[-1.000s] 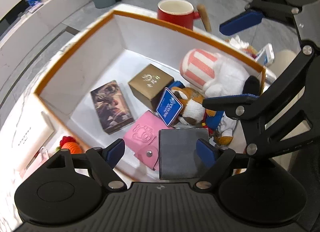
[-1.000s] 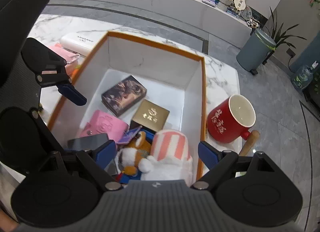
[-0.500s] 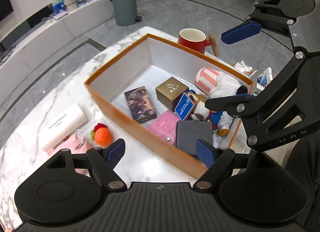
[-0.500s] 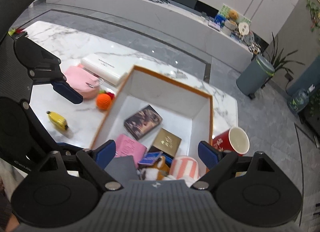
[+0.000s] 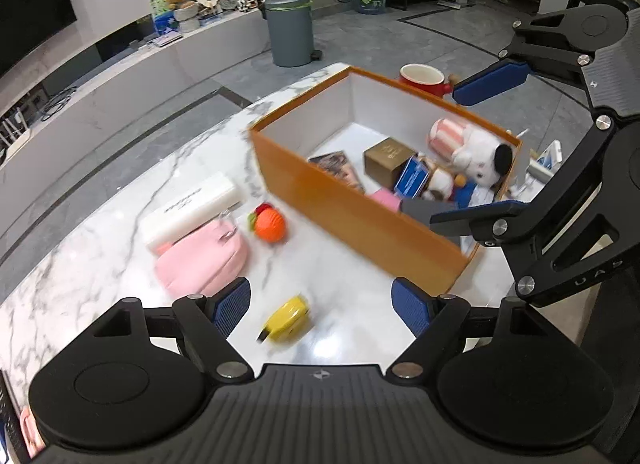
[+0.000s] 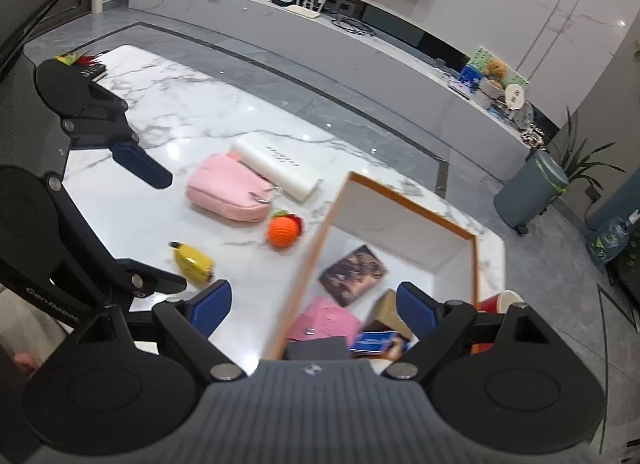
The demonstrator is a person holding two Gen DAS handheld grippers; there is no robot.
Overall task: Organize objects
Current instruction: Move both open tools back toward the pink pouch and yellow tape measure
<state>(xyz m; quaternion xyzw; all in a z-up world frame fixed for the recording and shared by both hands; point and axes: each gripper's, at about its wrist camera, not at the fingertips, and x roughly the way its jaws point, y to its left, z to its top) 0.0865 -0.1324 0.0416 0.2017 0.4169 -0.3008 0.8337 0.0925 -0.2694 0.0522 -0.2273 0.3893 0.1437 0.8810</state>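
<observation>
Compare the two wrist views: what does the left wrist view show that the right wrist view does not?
Only the left shows the white plush toy in the box, and the whole red mug. Only the right shows the dark remote at the table's far corner. Both share the orange box, pink pouch, orange ball, yellow toy and white case.

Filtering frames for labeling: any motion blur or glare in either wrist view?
Left wrist: motion blur smears the yellow toy and orange box; glare on the marble table. Right wrist: sharper, box edge slightly smeared, ceiling-light spots on the marble.
</observation>
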